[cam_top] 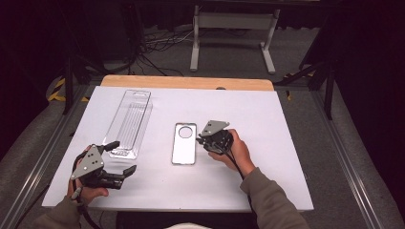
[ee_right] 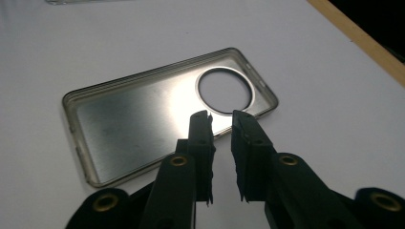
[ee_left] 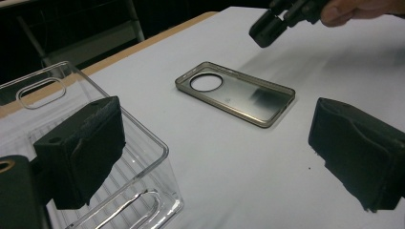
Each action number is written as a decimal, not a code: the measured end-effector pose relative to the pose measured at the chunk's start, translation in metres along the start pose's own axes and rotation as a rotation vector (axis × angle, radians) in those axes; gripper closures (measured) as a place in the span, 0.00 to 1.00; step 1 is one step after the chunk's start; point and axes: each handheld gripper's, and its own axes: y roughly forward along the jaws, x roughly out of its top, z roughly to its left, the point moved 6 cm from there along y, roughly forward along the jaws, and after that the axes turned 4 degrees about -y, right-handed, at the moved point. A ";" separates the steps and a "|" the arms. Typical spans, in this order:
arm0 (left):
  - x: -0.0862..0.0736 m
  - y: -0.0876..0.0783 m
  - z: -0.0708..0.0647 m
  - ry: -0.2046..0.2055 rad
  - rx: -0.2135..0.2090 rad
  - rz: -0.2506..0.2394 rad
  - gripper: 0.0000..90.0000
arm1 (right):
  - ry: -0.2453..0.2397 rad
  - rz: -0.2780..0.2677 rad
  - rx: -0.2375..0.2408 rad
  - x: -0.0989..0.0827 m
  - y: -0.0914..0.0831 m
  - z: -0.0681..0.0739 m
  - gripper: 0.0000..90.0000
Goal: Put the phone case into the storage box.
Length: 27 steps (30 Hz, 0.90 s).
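Mid-table, phone case [cam_top: 184, 144], lengthwise, camera hole far

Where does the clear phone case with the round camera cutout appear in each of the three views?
High view: the clear phone case with a round camera cutout lies flat at the table's centre, left of the right gripper.
Left gripper view: upper middle, cutout toward the left.
Right gripper view: centre, just beyond the slightly parted jaws, cutout toward the right.
Shared landmark: the table's light wooden edge strip.
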 end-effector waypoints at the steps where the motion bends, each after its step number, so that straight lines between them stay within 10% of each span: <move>1: 0.000 0.000 0.000 0.000 0.000 0.000 0.06 | -0.001 0.006 -0.004 0.003 0.000 -0.004 0.83; 9: -0.001 0.001 -0.001 0.007 -0.002 0.015 0.06 | 0.094 0.067 0.106 0.023 0.012 -0.030 0.59; 16: -0.002 0.001 -0.002 0.006 -0.012 0.017 0.06 | 0.141 0.166 0.082 0.030 0.039 -0.052 0.31; 27: -0.004 0.001 -0.002 0.003 -0.023 0.020 0.06 | 0.204 0.320 0.107 0.021 0.078 -0.075 0.36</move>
